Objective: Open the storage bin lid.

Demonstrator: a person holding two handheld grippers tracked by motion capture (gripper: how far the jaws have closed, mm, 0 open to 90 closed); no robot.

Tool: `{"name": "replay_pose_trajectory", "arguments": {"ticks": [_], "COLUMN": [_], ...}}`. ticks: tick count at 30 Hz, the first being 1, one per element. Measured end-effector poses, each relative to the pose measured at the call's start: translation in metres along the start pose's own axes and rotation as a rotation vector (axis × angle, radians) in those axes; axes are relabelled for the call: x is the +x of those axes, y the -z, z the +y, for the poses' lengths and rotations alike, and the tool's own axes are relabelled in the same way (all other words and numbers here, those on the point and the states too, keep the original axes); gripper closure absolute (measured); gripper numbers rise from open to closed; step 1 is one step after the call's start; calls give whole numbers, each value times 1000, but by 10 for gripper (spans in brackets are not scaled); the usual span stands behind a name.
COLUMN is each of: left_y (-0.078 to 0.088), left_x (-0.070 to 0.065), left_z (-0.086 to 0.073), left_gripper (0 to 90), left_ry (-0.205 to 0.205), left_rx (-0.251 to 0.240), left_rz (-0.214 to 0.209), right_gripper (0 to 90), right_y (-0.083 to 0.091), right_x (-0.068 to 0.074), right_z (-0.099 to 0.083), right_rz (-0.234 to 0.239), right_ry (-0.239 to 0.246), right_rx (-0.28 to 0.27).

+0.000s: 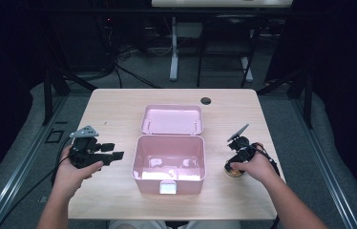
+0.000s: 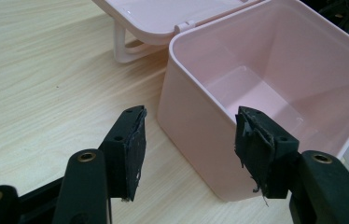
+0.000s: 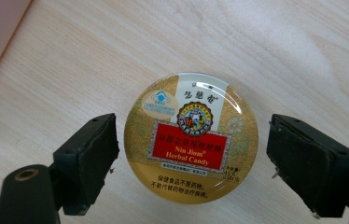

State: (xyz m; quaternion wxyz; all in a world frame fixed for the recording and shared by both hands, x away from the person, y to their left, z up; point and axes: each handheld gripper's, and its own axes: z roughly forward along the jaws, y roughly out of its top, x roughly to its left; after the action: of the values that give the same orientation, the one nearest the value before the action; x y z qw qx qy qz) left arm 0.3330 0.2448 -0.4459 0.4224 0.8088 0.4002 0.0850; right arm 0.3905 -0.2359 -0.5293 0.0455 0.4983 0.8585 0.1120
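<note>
Directly above a round candy tin [image 3: 191,137] on the desk [image 1: 114,114], the right gripper [image 3: 191,161] hung, fingers [image 3: 91,158] spread either side without touching. The left gripper [image 2: 189,154] waited open beside the empty pink box [image 2: 200,135]. Next, probably: close on the tin.

From above the person's side, the high view looks forward and down on the whole tabletop [image 1: 119,109]. The left gripper view sits close beside the pink box [image 2: 200,135], shared with the high view at 12 o'clock; the right gripper view looks straight down, close.

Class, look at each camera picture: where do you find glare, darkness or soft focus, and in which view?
High view: the room around the table is dark, and bright glare sits on the floor of the pink box. Left gripper view: the near jaws look slightly soft and the box wall is evenly lit. Right gripper view: the candy tin shows glare streaks along its glossy rim, though its label stays readable.
</note>
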Motion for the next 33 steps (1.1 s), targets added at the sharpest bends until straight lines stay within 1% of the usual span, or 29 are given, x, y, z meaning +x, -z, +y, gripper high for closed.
{"name": "replay_pose_trajectory", "arguments": {"ticks": [3, 4, 6, 7, 9, 13, 14, 15, 18, 21, 22, 24, 25, 27, 28, 29, 30, 31, 32, 33], "left_y": [0, 0, -1, -1, -2, -2, -2, -2, -1, -2, -2, -3, -3, -3, -3, -3, -3, -3, -3, -3], "left_x": [0, 0, 0, 0, 0, 0, 0, 0, 0, 0, 0, 0, 0, 0, 0, 0, 1, 1, 1, 1], "left_z": [0, 0, 0, 0, 0, 0, 0, 0, 0, -1, -1, -1, -1, -1, -1, -1, -1, -1, -1, -1], "left_gripper": [434, 434, 434, 434, 434, 434, 434, 434, 434, 434, 434, 434, 434, 434, 434, 434, 434, 434, 434, 434], "left_ry": [-4, -4, 0, 1, 0, 0, 1, 2, 2, 2, -1, 2, 3, 3, 3, 3, 0, 3, 1, 3], "left_rx": [3, 4, 5, 6, 12, 12, 10, 9, 10, 13, 13, 15, 14, 16, 16, 15, 15, 17, 17, 17], "left_rz": [-3, -3, -5, -5, -7, -9, -9, -9, -10, -12, -11, -13, -12, -13, -13, -13, -13, -14, -15, -14], "right_gripper": [157, 156, 156, 156, 156, 156, 156, 156, 158, 159, 159, 162, 162, 164, 167, 171, 174, 176, 177, 178], "right_y": [-1, -2, -2, -2, -4, -5, -7, -7, -11, -13, -14, -16, -17, -17, -18, -19, -18, -19, -19, -20], "right_x": [2, 1, 2, 2, 2, 4, 4, 4, 4, 5, 5, 5, 4, 4, 4, 3, 3, 4, 3, 3], "right_z": [1, 2, 3, 4, 5, 7, 8, 8, 8, 8, 9, 9, 9, 10, 10, 10, 10, 10, 10, 11], "right_rz": [-3, -5, -8, -9, -15, -16, -17, -18, -16, -20, -23, -21, -21, -23, -22, -17, -18, -18, -18, -17], "right_ry": [0, 11, 4, 17, 21, 16, 31, 36, 35, 38, 46, 40, 46, 34, 41, 34, 32, 23, 36, 33], "right_rx": [23, 23, 34, 44, 54, 67, 73, 86, 87, 107, 114, 114, 107, 126, 126, 114, 132, 129, 130, 133]}}
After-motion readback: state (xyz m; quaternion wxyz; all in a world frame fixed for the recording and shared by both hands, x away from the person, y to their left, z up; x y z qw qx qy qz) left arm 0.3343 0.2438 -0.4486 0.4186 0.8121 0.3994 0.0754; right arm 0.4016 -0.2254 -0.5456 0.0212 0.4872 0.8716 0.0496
